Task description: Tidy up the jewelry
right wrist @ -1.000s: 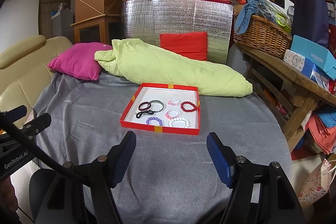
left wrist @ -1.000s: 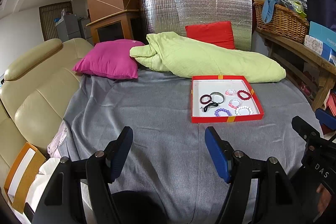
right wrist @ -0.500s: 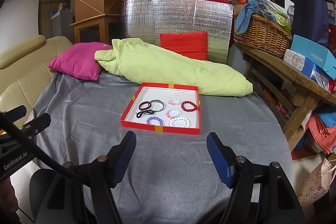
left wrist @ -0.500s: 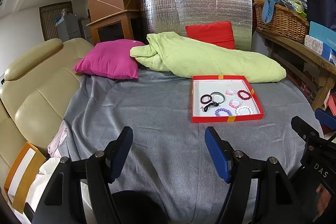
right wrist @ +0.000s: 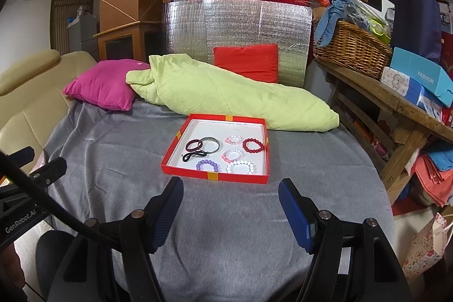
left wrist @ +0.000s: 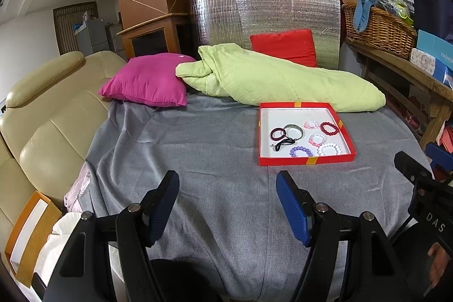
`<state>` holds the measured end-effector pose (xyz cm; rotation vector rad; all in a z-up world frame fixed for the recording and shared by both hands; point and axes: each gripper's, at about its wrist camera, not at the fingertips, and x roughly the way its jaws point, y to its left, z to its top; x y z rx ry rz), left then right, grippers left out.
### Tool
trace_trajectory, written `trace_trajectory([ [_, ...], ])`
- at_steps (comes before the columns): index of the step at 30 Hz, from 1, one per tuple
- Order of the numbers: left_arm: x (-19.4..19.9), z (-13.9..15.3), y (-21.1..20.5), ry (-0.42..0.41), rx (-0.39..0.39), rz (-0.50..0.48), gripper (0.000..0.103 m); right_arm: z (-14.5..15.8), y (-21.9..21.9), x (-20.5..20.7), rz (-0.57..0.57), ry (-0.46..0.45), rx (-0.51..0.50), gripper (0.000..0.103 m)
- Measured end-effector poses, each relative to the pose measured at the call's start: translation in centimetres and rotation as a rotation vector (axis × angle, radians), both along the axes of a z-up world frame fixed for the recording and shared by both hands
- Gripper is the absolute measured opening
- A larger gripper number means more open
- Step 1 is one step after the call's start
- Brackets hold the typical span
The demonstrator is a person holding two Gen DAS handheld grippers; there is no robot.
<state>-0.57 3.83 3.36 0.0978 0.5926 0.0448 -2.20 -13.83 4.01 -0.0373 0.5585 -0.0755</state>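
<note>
A red tray with a white floor (left wrist: 307, 160) (right wrist: 215, 176) lies on the grey cloth. In it lie several bracelets: a dark red bead one (right wrist: 253, 145), a white bead one (right wrist: 240, 166), a purple bead one (right wrist: 207, 165), two pink ones (right wrist: 234, 139), a silver bangle (right wrist: 210, 144), a maroon ring (right wrist: 192, 145) and a black loop (right wrist: 192, 155). My left gripper (left wrist: 228, 203) is open and empty, held above the cloth short and left of the tray. My right gripper (right wrist: 230, 210) is open and empty, just short of the tray's near edge.
A green quilt (right wrist: 226, 92), a magenta pillow (right wrist: 104, 87) and a red cushion (right wrist: 246, 61) lie behind the tray. A beige sofa (left wrist: 42, 115) is left. A wooden bench (right wrist: 396, 104) with a wicker basket (right wrist: 351, 50) and boxes stands right.
</note>
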Motion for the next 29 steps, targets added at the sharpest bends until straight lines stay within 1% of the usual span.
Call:
trace_trajectory([
  [7,0.1,0.4,0.3,-0.012,-0.002,0.011,0.072,0.7,0.1,0.6,-0.004,-0.013,-0.01,0.073],
  [12,0.8,0.2,0.6,-0.004,-0.003,0.018,0.072,0.7,0.2,1.5,-0.005,-0.01,-0.014,0.073],
  [22,3.3,-0.8,0.8,0.026,-0.011,0.033,0.072,-0.5,0.0,4.3,-0.006,0.017,-0.006,0.073],
  [25,4.6,-1.8,0.6,0.024,-0.019,0.02,0.072,-1.8,-1.1,5.6,-0.023,0.027,-0.005,0.073],
  [27,6.4,-3.4,0.7,0.038,-0.047,-0.008,0.072,-3.5,-3.2,6.9,-0.068,0.045,0.019,0.073],
  [29,8.8,-5.4,1.1,0.071,-0.079,0.0,0.072,-5.7,-6.1,8.3,-0.121,0.057,0.058,0.077],
])
